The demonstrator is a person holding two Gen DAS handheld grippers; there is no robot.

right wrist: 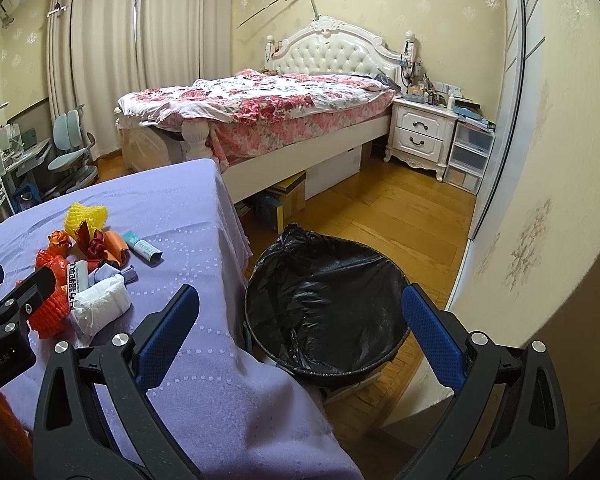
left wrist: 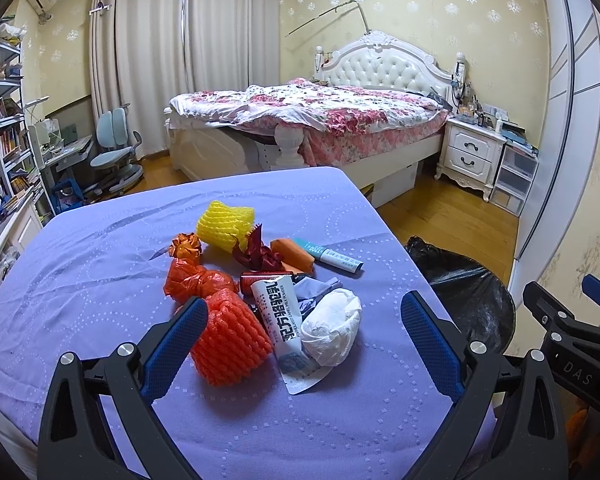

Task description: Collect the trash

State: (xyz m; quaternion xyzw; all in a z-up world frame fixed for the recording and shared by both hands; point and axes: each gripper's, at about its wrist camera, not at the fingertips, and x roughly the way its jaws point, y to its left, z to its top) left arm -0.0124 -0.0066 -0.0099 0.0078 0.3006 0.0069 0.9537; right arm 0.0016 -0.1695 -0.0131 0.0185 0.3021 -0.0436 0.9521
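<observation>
A pile of trash lies on the purple-covered table (left wrist: 100, 248): an orange foam net (left wrist: 230, 346), a white crumpled tissue (left wrist: 332, 332), a white printed packet (left wrist: 278, 316), an orange plastic bag (left wrist: 198, 280), a yellow foam net (left wrist: 225, 226) and a teal tube (left wrist: 332, 258). My left gripper (left wrist: 304, 316) is open, its jaws either side of the orange net, packet and tissue, just above them. My right gripper (right wrist: 300, 312) is open and empty, above the table edge and the black-lined bin (right wrist: 324, 304). The pile also shows in the right wrist view (right wrist: 88, 280).
The bin stands on the wooden floor right of the table (right wrist: 188, 240). A bed (left wrist: 308, 120) and a white nightstand (left wrist: 470, 152) are behind. A desk chair (left wrist: 112, 148) and bookshelves (left wrist: 4, 128) stand at left. A wall (right wrist: 540, 160) is close at right.
</observation>
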